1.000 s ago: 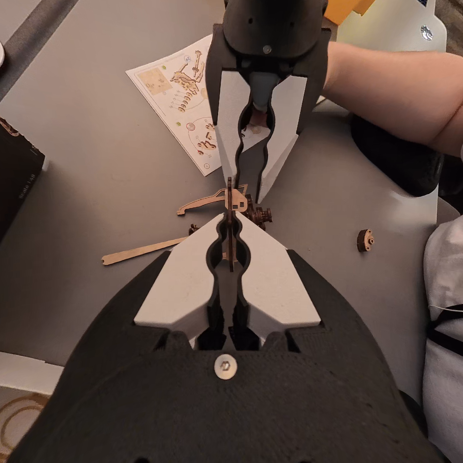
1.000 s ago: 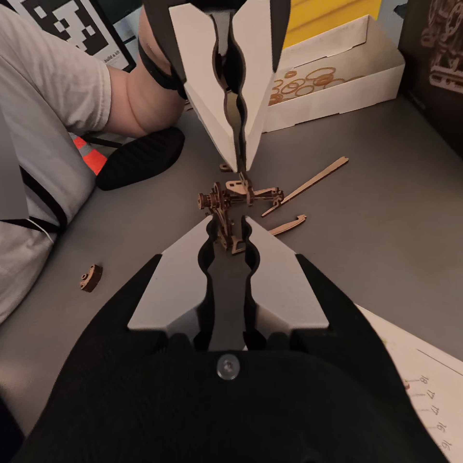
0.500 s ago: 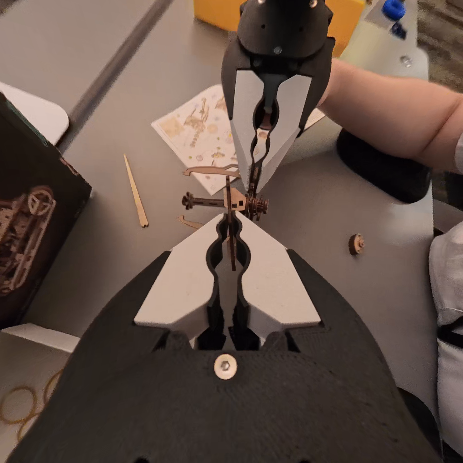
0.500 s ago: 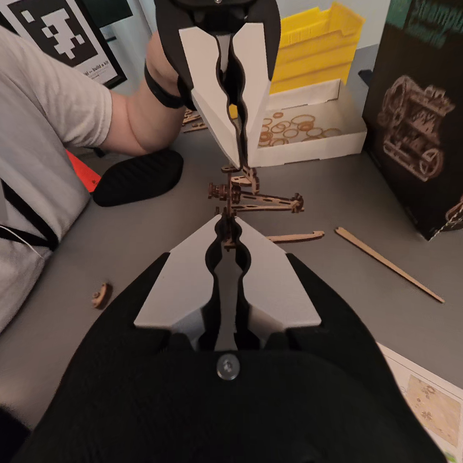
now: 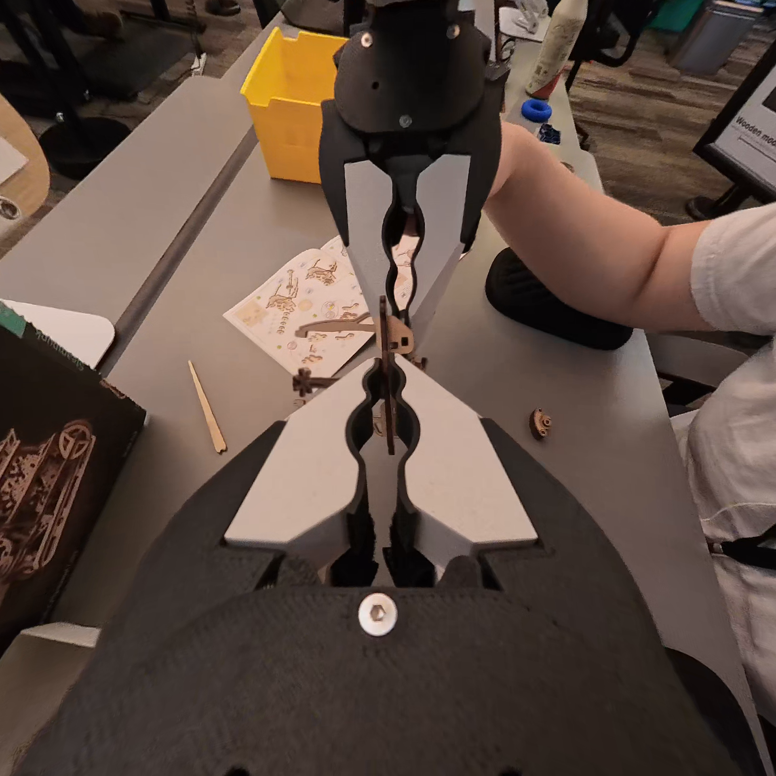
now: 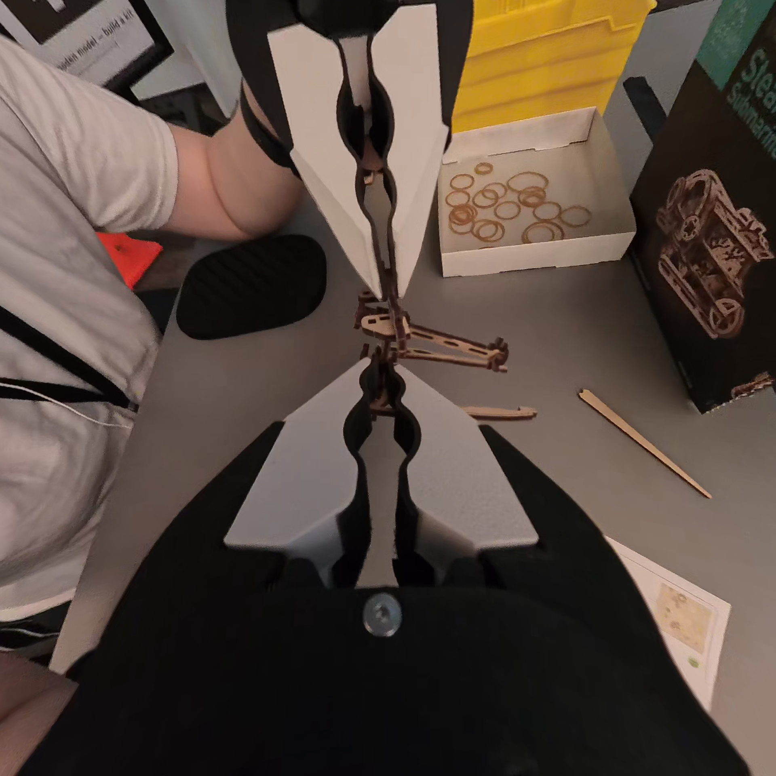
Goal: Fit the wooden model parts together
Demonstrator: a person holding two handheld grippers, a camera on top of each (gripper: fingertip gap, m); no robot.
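Since half a second ago both claws have risen from the grey counter (image 5: 147,218), so the left wrist view now takes in the yellow bin (image 5: 289,109) far beyond the right claw, and the wooden model assembly (image 6: 420,340) hangs higher above the counter than before. A second ago the right claw (image 6: 383,369) stood open around the assembly; now its fingers are drawn in narrow and pinch the lower end of the assembly at their tips. The left claw (image 5: 385,369) remains closed on a thin dark wooden plate (image 5: 388,403) that stands edge-on between its fingers, as it was in the earlier pictures. The two claws face each other tip to tip with the assembly held between them, its two slotted arms reaching out to the right of the right claw. The dark kit box (image 6: 714,252) stands far right of the right claw, and the white tray (image 6: 537,256) of rubber rings lies beyond it, right of the left claw. The instruction sheet (image 5: 302,302) lies under and left of the right claw in the left wrist view. A long wooden stick (image 6: 642,441) lies to the right of the right claw, a curved wooden strip (image 6: 499,413) just beside its right finger, and a small round wooden piece (image 5: 539,422) rests right of the left claw.
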